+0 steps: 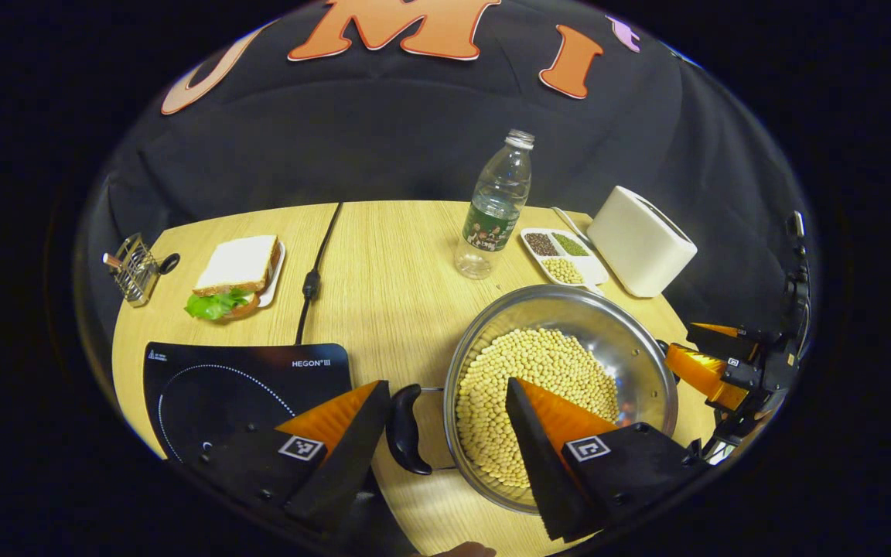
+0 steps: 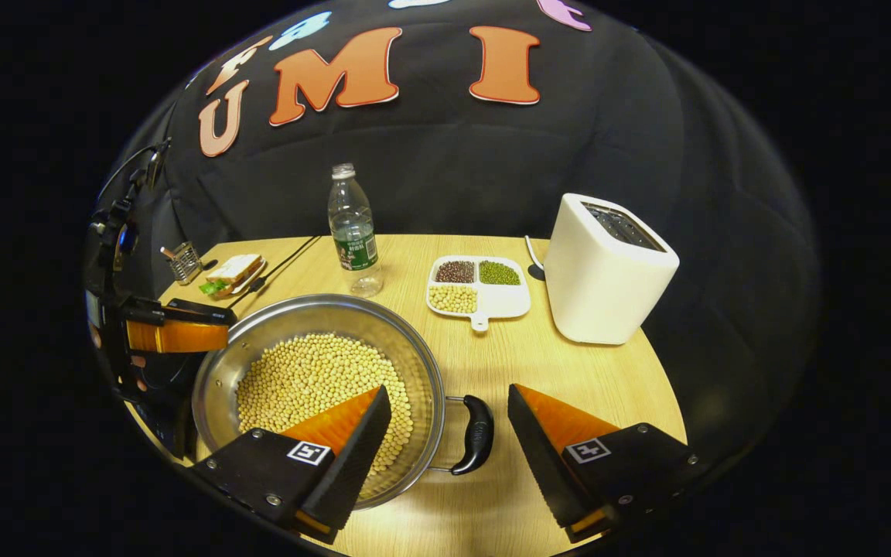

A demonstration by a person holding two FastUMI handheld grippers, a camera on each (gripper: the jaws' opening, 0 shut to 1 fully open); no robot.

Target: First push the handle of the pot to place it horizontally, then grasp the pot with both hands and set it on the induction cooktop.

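Note:
A steel pot (image 1: 635, 352) full of yellow beans stands on the wooden table, right of the black induction cooktop (image 1: 237, 383). In the left gripper view, my left gripper (image 1: 446, 384) is open, its fingers straddling the pot's black left handle (image 1: 403, 429) and rim without touching them. The right gripper (image 1: 704, 360) shows at the pot's far side. In the right gripper view, my right gripper (image 2: 448, 388) is open around the pot's (image 2: 418, 363) black right handle (image 2: 475, 433). The left gripper (image 2: 175, 334) hangs at the opposite rim.
Behind the pot stand a plastic bottle (image 1: 496, 209), a divided dish of beans (image 1: 561, 255) and a white toaster (image 1: 639, 240). A sandwich on a plate (image 1: 233, 275), a small metal rack (image 1: 134, 268) and the cooktop's cord (image 1: 314, 278) lie at the back left.

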